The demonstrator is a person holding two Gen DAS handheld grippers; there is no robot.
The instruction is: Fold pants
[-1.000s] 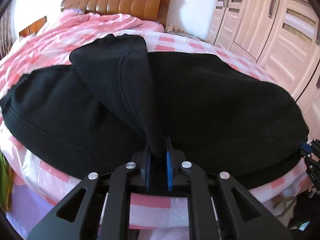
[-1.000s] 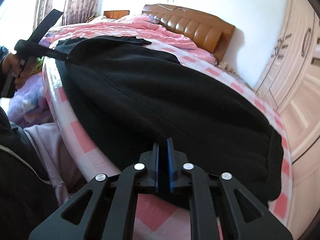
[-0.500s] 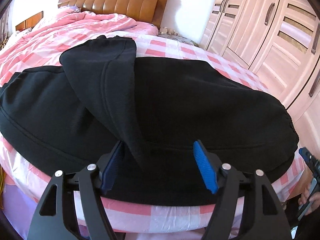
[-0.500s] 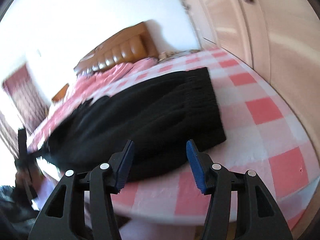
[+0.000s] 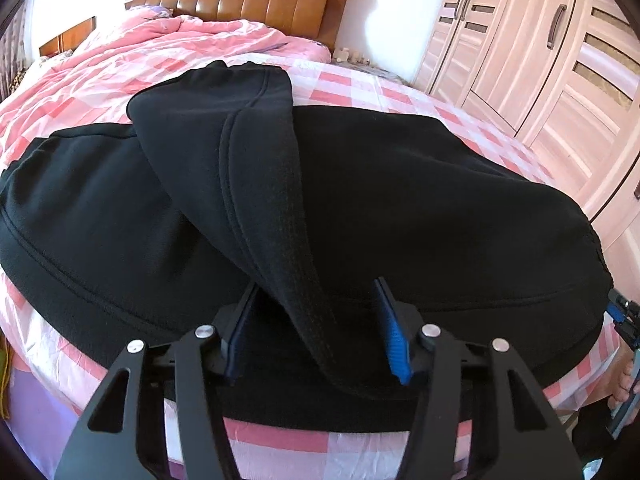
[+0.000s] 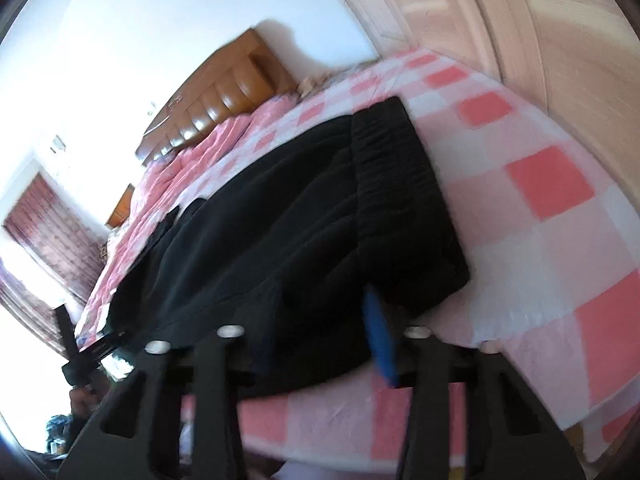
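Pants [image 5: 400, 200] lie across the checked bed [image 5: 360, 88], one leg folded toward the near edge between the left gripper [image 5: 316, 332]'s parted, empty jaws; right gripper [image 6: 316, 344] spread wide, holding nothing, apparently nearing the waistband.

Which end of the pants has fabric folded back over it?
The end by the left gripper: a strip of the black pants lies doubled over between its open fingers; the waistband end lies flat.

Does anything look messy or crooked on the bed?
Yes. One leg of the black pants is flopped slantwise across the rest, its tip hanging loose between the open left gripper. The fold isn't lined up.
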